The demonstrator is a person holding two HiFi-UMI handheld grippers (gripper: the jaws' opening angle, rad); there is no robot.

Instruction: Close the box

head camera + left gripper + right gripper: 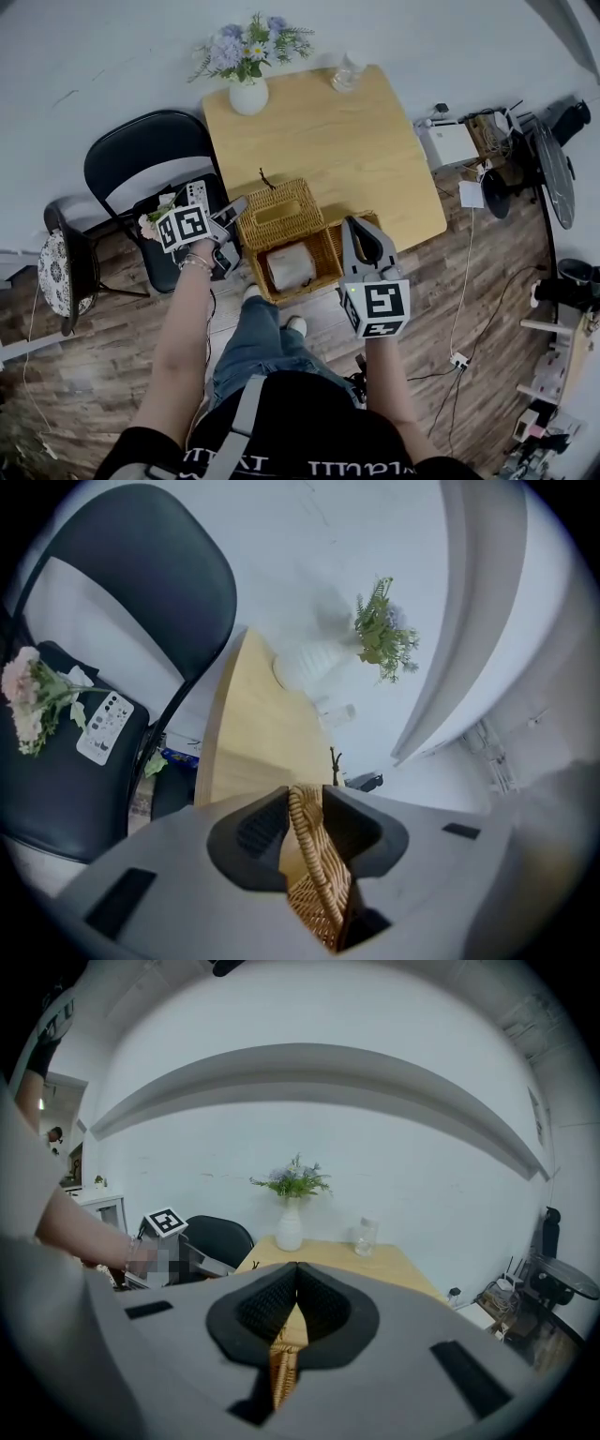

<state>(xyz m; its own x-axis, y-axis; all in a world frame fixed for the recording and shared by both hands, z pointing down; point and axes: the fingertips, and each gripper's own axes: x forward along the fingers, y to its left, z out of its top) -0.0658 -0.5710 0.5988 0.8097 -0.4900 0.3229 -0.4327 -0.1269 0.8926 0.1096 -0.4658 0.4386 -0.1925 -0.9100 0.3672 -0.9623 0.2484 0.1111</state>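
Wood table [356,141], L tool [236,217] pinching wicker lid [278,211], R tool [361,234] pinching box [328,251]

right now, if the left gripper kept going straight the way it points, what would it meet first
The wicker lid already clamped between its jaws; beyond it, probably the wooden table.

The right hand-held gripper [296,1279] pinches a strip of the wicker box [280,1377]. Beyond, a white vase [289,1229] and glass jar [365,1237] stand on the tabletop [328,1252].
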